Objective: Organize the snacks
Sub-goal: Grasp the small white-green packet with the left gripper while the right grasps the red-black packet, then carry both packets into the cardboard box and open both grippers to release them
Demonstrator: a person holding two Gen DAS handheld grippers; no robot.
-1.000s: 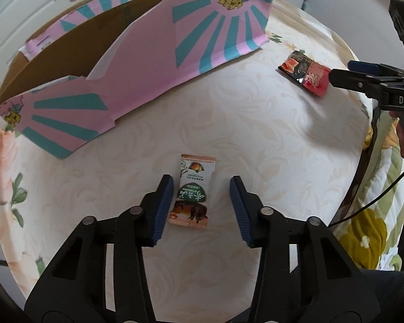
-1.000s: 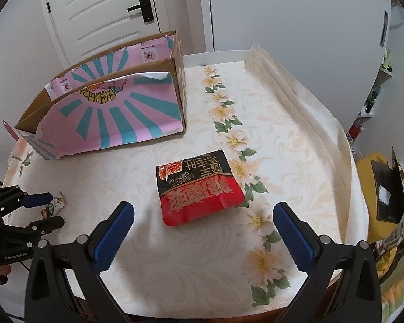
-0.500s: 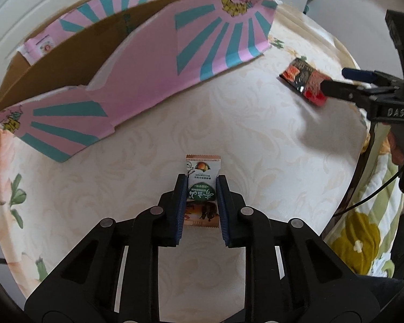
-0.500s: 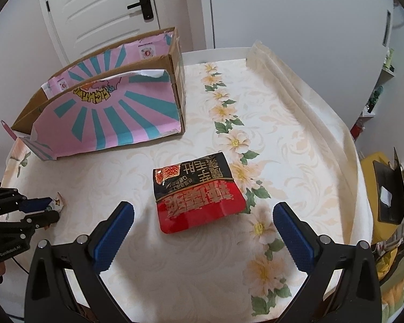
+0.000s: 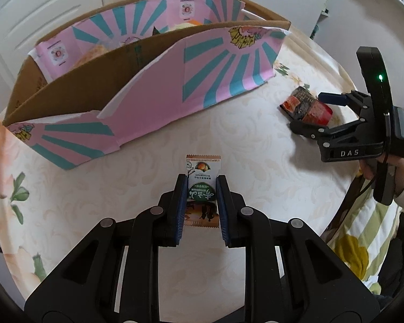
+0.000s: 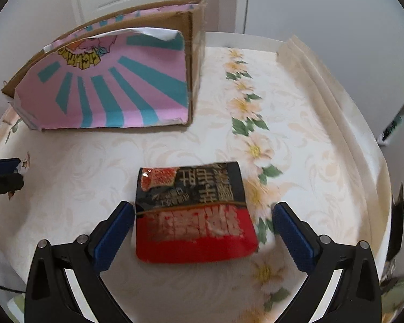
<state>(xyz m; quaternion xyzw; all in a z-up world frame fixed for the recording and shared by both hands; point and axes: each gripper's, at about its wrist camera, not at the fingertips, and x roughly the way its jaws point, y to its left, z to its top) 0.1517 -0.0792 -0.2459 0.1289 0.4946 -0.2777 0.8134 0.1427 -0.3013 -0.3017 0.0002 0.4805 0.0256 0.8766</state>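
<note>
Grab stage, I'd say. Small snack sachet [image 5: 202, 188], lower centre of the left view, is pinched between the left gripper [image 5: 202, 202] pads. Right gripper [image 6: 202, 231] is wide open, straddling the red-and-black snack pack [image 6: 194, 215], holding nothing. Next: close, lift, carry both to the cardboard box [image 5: 153, 80] at upper left. "DAS" reads on the right gripper; the pack's text isn't legible.

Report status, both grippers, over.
Left gripper shut on small green-and-white snack packet. Right gripper open, straddling red-and-black snack bag. Pink-and-teal cardboard box ahead, path clear.
</note>
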